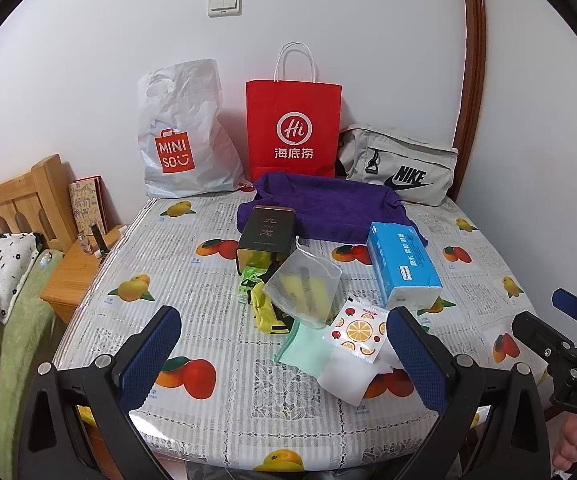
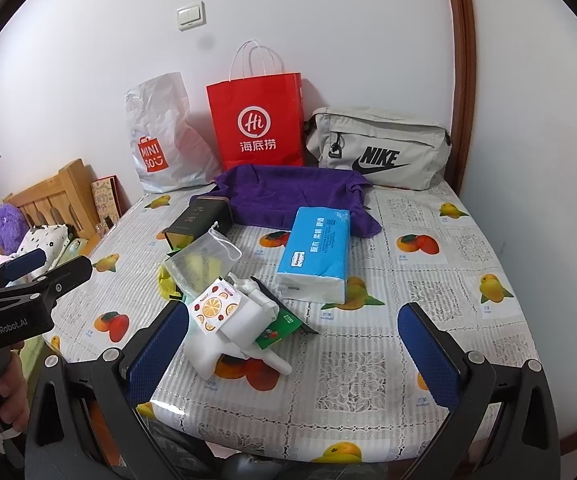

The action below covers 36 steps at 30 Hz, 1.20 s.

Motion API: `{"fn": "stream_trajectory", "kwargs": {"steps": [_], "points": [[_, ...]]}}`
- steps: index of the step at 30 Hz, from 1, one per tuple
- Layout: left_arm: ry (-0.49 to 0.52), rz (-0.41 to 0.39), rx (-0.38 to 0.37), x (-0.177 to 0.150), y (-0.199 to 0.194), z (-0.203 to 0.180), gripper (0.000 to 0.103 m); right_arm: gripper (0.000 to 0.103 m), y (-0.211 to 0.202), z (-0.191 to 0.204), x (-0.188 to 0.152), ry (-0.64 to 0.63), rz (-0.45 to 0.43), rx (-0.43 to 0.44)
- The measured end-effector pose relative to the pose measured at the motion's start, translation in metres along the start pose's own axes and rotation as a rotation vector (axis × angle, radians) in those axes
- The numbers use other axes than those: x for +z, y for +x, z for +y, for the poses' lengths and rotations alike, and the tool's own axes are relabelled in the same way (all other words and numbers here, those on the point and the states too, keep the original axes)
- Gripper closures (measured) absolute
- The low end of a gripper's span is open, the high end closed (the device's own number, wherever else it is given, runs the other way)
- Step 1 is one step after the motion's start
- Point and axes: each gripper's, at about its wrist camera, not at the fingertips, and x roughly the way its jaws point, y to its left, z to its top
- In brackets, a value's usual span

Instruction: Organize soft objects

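A purple towel (image 1: 320, 208) (image 2: 296, 196) lies crumpled at the back of the table. In front of it rests a blue tissue pack (image 1: 402, 266) (image 2: 316, 252). A mesh pouch (image 1: 302, 286) (image 2: 198, 266), a fruit-print sachet (image 1: 358, 330) (image 2: 216, 310), a mint cloth (image 1: 304, 346) and white foam pieces (image 1: 348, 378) (image 2: 228, 336) are piled at the table's middle. My left gripper (image 1: 284, 354) hovers open over the near edge, just short of the pile. My right gripper (image 2: 292, 354) stands open too, with the foam pieces near its left finger.
A white Miniso bag (image 1: 180, 136), a red paper bag (image 1: 292, 128) and a grey Nike pouch (image 1: 400, 164) line the wall. A dark tin (image 1: 266, 232) lies beside the towel. A bed with pillows (image 1: 4, 264) and a wooden nightstand (image 1: 72, 276) stand left of the table (image 1: 216, 240).
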Motion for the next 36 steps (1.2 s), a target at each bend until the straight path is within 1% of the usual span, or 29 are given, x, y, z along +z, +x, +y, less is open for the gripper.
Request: {"fn": "stream_trajectory", "kwargs": {"steps": [22, 36], "points": [[0.001, 0.003, 0.003, -0.0024, 0.0003, 0.0012, 0.0, 0.0, 0.0004, 0.001, -0.0019, 0.001, -0.003, 0.0], [-0.002, 0.015, -0.017, -0.0062, 0.004, 0.0039, 0.0, 0.0, 0.0041, 0.0014, -0.0029, -0.003, 0.008, -0.001]]}}
